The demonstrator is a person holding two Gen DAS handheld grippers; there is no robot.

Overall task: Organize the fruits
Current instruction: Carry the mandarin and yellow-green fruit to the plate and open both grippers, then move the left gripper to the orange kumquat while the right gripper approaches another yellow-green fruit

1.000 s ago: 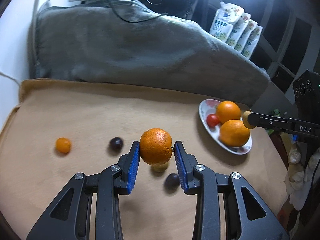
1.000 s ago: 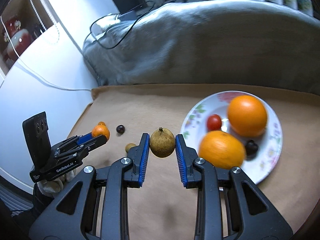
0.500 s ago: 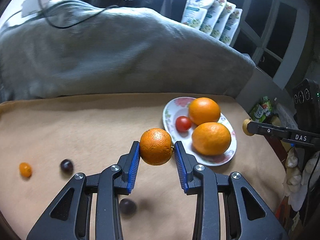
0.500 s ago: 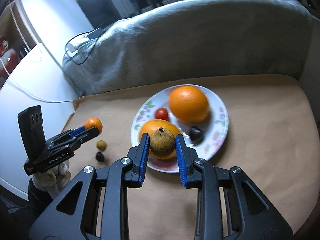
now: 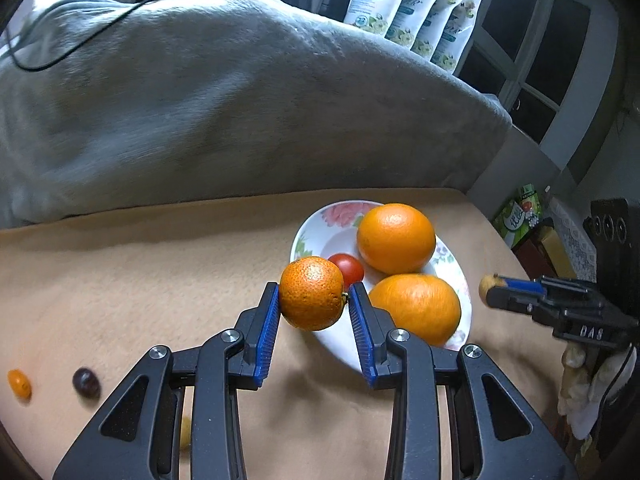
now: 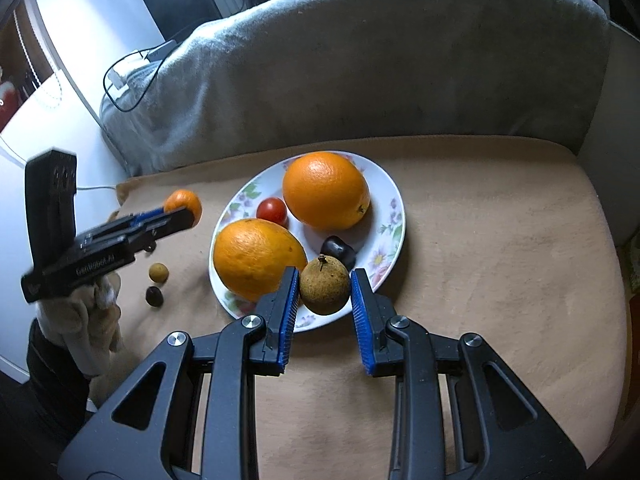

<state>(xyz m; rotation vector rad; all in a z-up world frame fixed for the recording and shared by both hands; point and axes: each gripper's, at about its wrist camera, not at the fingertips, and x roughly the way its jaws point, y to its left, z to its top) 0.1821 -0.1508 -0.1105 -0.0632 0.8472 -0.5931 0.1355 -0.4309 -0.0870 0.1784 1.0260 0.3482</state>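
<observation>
My left gripper [image 5: 313,300] is shut on a small orange mandarin [image 5: 311,298], held above the near-left rim of the flowered plate [image 5: 316,220]. The plate holds two large oranges [image 5: 395,238], a cherry tomato [image 5: 347,267] and a dark fruit [image 6: 338,249]. In the right wrist view my right gripper [image 6: 324,290] holds a brown longan-like fruit [image 6: 324,289] over the plate's [image 6: 386,184] near rim; the right pad stands slightly off it. The left gripper [image 6: 180,216] shows at the left there.
On the tan cloth [image 5: 140,280] lie a small orange kumquat [image 5: 19,383], a dark grape [image 5: 86,382], a brown longan [image 6: 159,272] and another dark fruit [image 6: 154,296]. A grey blanket-covered bulk [image 5: 220,100] stands behind. Pouches [image 5: 408,12] stand at the back.
Both grippers have moved toward the plate with their fruit. The left one now has the mandarin at the plate's rim; the right one has the brown fruit over the plate's near edge.
</observation>
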